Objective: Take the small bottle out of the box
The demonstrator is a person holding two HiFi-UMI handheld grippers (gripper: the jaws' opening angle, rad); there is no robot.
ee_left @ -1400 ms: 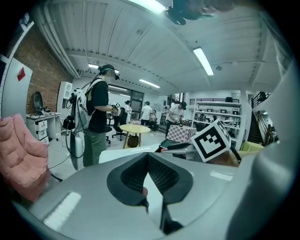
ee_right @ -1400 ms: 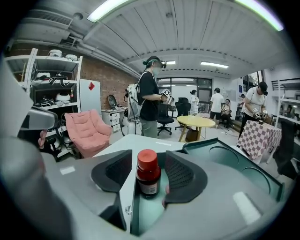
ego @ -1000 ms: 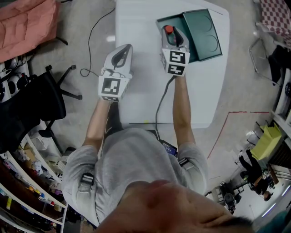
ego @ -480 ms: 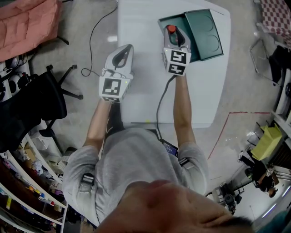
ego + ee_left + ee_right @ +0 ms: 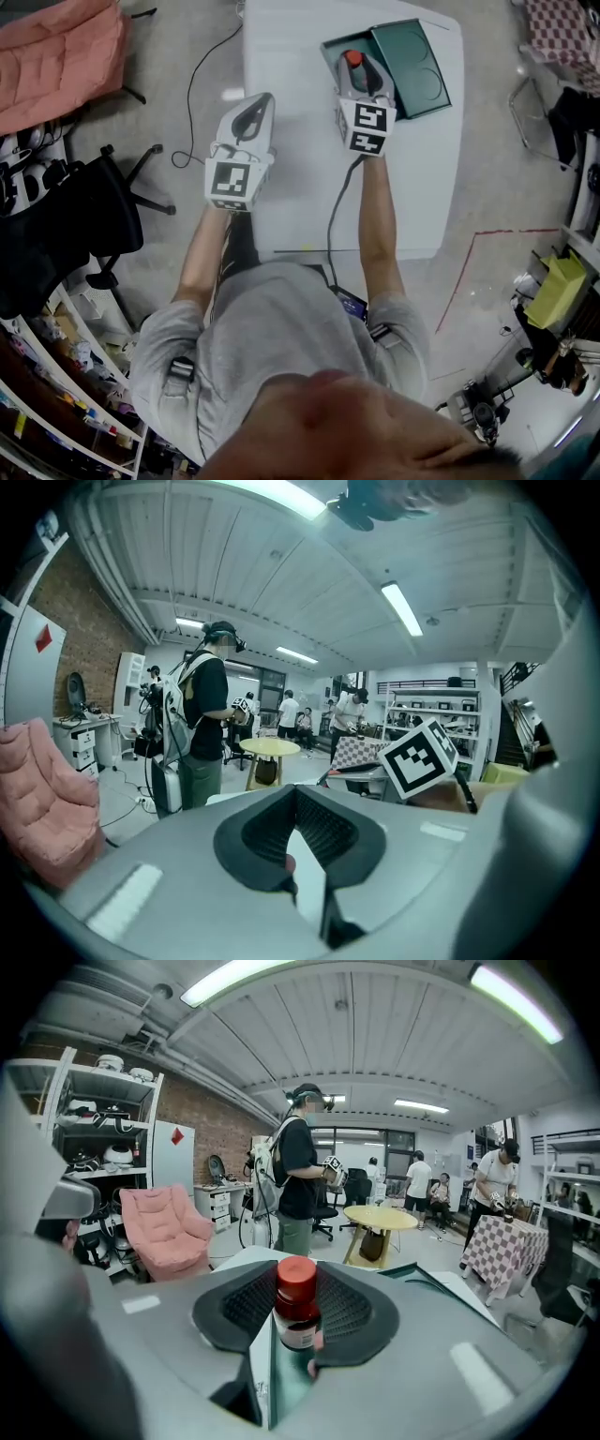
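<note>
Our right gripper, its jaws just having closed in, clamps the small bottle upright below its red cap, presumably to lift it straight out of the box beneath. Our left gripper hangs alongside over the table, jaws apart and empty.

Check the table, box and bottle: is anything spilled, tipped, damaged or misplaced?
Nothing stands out. The small bottle is upright, capped, in the right tool, whose jaws have just been closing on it. No spill shows on the white table or green box.
</note>
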